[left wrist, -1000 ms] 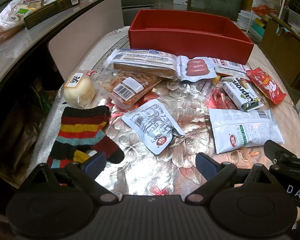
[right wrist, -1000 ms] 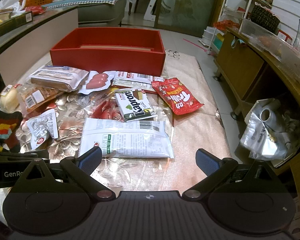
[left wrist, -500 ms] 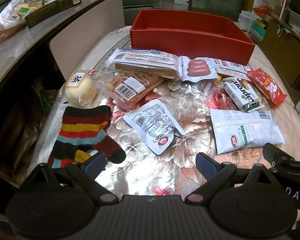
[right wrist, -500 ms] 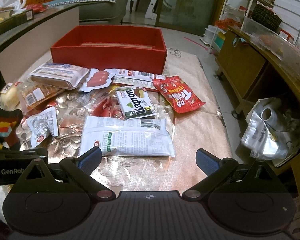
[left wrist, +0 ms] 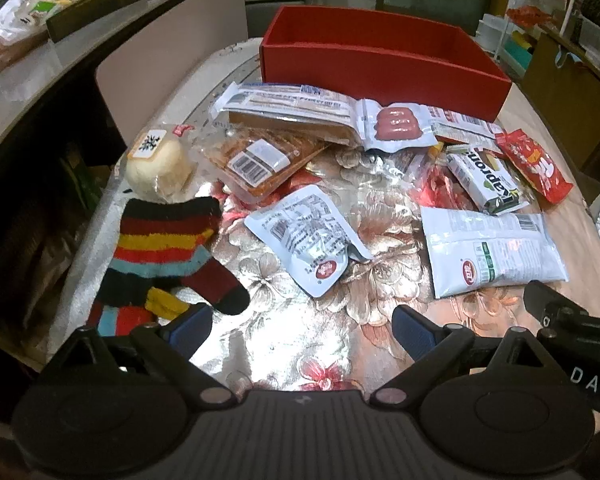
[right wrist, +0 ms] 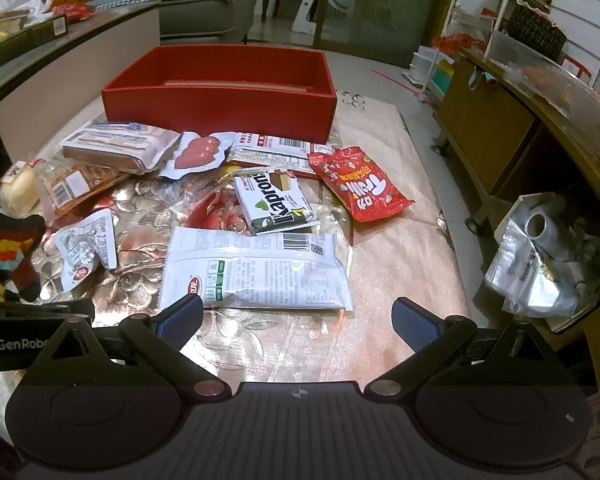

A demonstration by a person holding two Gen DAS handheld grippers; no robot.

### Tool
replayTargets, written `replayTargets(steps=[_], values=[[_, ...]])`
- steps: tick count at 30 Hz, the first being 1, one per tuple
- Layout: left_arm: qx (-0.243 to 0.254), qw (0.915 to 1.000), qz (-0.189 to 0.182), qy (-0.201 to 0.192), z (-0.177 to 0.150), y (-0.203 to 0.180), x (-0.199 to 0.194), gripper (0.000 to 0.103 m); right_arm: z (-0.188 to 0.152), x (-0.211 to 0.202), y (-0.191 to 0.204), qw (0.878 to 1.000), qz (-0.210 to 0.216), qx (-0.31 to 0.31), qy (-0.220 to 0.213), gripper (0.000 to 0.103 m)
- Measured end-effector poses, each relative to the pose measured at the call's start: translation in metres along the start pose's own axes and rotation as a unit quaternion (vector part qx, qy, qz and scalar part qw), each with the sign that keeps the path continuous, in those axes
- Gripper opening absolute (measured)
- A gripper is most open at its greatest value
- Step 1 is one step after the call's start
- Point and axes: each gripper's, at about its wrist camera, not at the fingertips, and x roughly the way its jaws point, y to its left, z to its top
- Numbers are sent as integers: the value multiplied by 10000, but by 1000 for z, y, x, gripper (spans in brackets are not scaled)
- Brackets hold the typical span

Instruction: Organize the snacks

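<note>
My left gripper [left wrist: 302, 330] and right gripper [right wrist: 298, 320] hover above the table [right wrist: 380, 264], jaws spread wide and empty. Snacks lie scattered before the red box [right wrist: 220, 110]; the white pouch [right wrist: 256, 272] lies nearest my right gripper.

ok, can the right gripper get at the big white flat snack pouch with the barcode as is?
Probably yes. The right gripper is open and the big white flat snack pouch lies just ahead of its fingertips, flat, with nothing on top of its near edge.
</note>
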Motion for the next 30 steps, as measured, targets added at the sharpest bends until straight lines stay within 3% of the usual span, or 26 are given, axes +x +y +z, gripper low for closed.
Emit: replayTargets(steps=[21, 30], values=[[-154, 9968, -345, 707, 1, 6, 14, 92, 8, 4, -1, 9999, 110, 23, 81, 102], [94, 9966, -367, 732, 0, -1, 15, 92, 8, 11, 3, 9997, 173, -29, 174, 102]])
